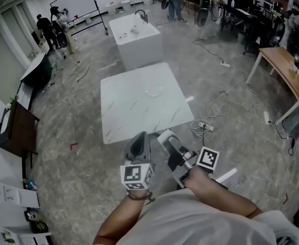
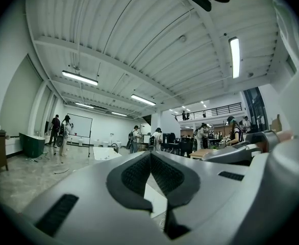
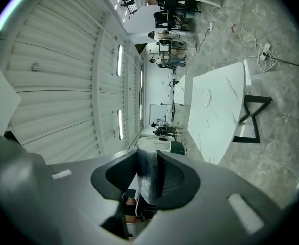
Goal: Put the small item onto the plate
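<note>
The first half looks done: the right hand-held gripper (image 3: 148, 160) is clamped on the small item (image 3: 146, 177), a pale, see-through thing pinched between its pads. It hangs short of the near edge of the white tabletop (image 1: 134, 111). The plate (image 1: 153, 91), a faint clear ring towards the far right corner, looks bare, with nothing in it. The left hand-held gripper (image 2: 150, 160) has its jaws together and empty. Carrying the item over and setting it on the plate remains.

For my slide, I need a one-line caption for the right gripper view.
Right tongs grip a small clear item, facing a white table with a clear plate.
</note>
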`<action>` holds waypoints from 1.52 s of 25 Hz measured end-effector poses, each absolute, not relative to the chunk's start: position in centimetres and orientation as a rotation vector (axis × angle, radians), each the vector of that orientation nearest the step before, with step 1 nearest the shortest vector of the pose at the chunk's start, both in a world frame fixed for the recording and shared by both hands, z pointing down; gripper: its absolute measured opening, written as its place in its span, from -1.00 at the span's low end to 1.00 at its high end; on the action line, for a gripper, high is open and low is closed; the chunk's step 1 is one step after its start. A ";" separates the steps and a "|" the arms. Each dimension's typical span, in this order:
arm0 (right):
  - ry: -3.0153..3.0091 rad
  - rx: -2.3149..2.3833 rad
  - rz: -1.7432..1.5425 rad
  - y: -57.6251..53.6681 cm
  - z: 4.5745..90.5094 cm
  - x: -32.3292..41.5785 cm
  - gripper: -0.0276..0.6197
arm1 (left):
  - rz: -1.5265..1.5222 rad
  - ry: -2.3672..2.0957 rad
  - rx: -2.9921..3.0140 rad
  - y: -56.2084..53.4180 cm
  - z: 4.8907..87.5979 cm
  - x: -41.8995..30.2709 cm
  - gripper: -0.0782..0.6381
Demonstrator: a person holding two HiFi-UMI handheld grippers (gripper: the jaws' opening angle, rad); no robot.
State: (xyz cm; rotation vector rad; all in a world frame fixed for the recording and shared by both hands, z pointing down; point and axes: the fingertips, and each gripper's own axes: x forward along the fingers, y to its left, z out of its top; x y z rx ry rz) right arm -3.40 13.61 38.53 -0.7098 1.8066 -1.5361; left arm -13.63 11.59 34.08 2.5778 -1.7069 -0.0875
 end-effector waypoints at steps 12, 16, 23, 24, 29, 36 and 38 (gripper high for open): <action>1.873 -0.643 -1.608 -5.6 39.6 1.4 -0.60 | -0.060 -1.804 2.450 -5.5 36.5 -9.7 -0.76; 1.924 -0.619 -1.629 -10.9 39.6 3.6 -0.60 | -0.073 -1.858 2.424 -10.4 36.1 -7.5 -0.76; 1.917 -0.571 -1.679 -17.3 39.9 5.2 -0.60 | -0.048 -1.899 2.397 -16.6 36.4 -5.8 -0.76; 1.913 -0.572 -1.685 -18.1 40.1 5.3 -0.60 | -0.048 -1.905 2.390 -17.4 36.5 -5.8 -0.76; 1.895 -0.589 -1.705 -22.3 41.3 5.2 -0.60 | -0.040 -1.904 2.390 -21.8 37.3 -5.9 -0.76; 1.867 -0.647 -1.703 -29.5 42.3 4.0 -0.60 | -0.047 -1.838 2.404 -29.6 38.7 -7.3 -0.76; 1.854 -0.668 -1.706 -31.8 42.7 3.4 -0.60 | -0.039 -1.816 2.411 -32.3 39.1 -7.9 -0.76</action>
